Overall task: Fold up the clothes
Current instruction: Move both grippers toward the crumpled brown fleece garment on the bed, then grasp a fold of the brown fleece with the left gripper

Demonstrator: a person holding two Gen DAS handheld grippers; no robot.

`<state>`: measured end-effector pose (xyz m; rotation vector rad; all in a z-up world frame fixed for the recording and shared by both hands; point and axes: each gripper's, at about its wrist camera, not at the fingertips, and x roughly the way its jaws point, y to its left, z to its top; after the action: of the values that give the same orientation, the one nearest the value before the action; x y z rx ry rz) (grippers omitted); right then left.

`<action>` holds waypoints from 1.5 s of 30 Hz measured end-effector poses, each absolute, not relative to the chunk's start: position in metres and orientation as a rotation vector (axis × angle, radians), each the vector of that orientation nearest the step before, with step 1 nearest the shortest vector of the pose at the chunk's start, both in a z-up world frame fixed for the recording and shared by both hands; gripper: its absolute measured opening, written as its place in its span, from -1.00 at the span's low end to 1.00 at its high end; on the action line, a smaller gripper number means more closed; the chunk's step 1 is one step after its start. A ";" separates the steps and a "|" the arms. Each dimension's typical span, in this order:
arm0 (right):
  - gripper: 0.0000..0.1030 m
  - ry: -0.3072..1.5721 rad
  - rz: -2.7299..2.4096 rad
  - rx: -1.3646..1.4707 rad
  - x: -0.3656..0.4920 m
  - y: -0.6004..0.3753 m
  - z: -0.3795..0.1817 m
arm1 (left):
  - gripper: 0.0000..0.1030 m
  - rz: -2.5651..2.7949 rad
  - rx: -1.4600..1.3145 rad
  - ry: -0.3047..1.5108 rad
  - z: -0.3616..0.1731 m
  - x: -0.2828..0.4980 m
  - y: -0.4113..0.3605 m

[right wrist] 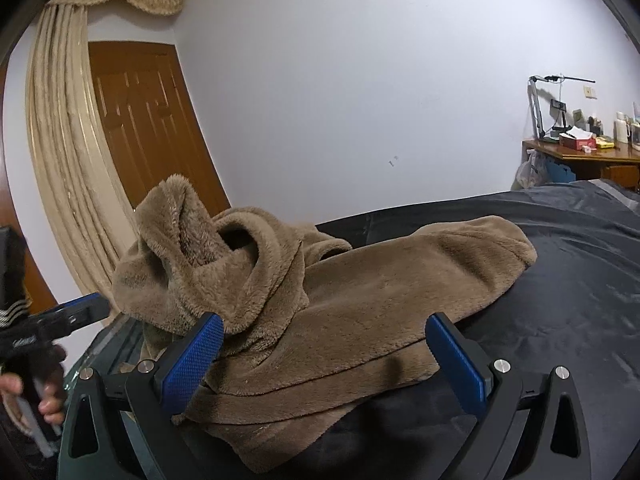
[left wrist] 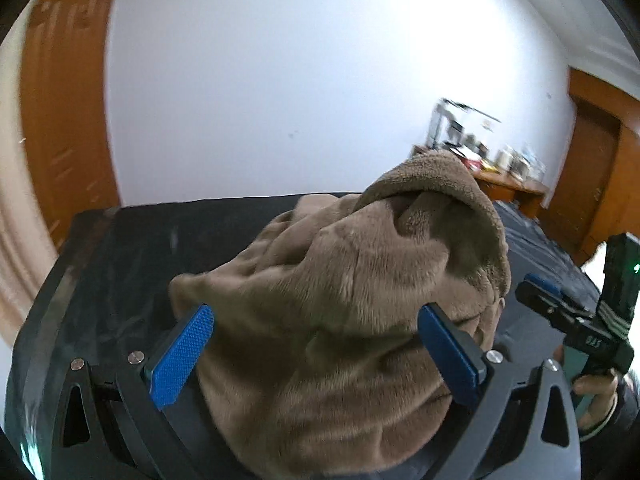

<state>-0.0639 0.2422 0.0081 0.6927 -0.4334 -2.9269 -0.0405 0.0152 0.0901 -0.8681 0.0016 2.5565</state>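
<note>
The fleece [right wrist: 360, 300] is a brown plush garment lying heaped on a black sheet [right wrist: 580, 280] that covers the bed; in the right wrist view it fills the space between and ahead of the jaws, with its flat body stretching ahead and to the right of them and a rumpled, hollow fold, perhaps a hood or collar, standing up ahead of the left jaw.

The right gripper [right wrist: 324, 356] has its jaws spread wide; the blue pads [right wrist: 192, 360] sit on either side of the near hem, and the fleece lies between them without being pinched; the left pad looks to be just touching the pile, though the view does not settle it.

The left gripper [left wrist: 316, 344] likewise stands wide apart, nothing clamped; in its own view the fleece [left wrist: 340, 280] bulks up directly between and beyond the jaws, close to the lens and somewhat blurred, rising to a rounded peak ahead of the right jaw; the sheet [left wrist: 140, 248] shows bare ahead of the left jaw.

Each gripper appears in the other's view: the right one [left wrist: 538, 294] to the right of the left jaws, held by a hand [left wrist: 596, 396]; the left one [right wrist: 80, 312] to the left of the right jaws, its tip next to the raised fold, with a hand [right wrist: 44, 396] below it.

Beyond the jaws stands a white wall [right wrist: 360, 80]; a wooden door [right wrist: 148, 128] and a cream curtain [right wrist: 64, 140] lie far left, a cluttered desk [right wrist: 588, 152] far right.
</note>
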 end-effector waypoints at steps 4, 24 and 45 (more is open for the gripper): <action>0.99 -0.445 -2.922 0.700 -0.064 0.245 0.009 | 0.99 2.461 -0.858 0.110 0.084 -0.058 0.023; 0.99 -0.420 -3.000 0.635 -0.061 0.247 0.012 | -0.69 2.454 -0.816 -0.210 0.070 -0.031 -0.029; 0.99 -0.341 -2.965 0.670 -0.071 0.236 0.009 | -0.73 2.653 -0.679 -0.752 0.057 0.071 -0.203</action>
<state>-0.0715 0.2364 0.0089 0.6701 -0.3413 -2.9647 0.0710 -0.2027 0.0573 -0.6791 -0.7523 2.6530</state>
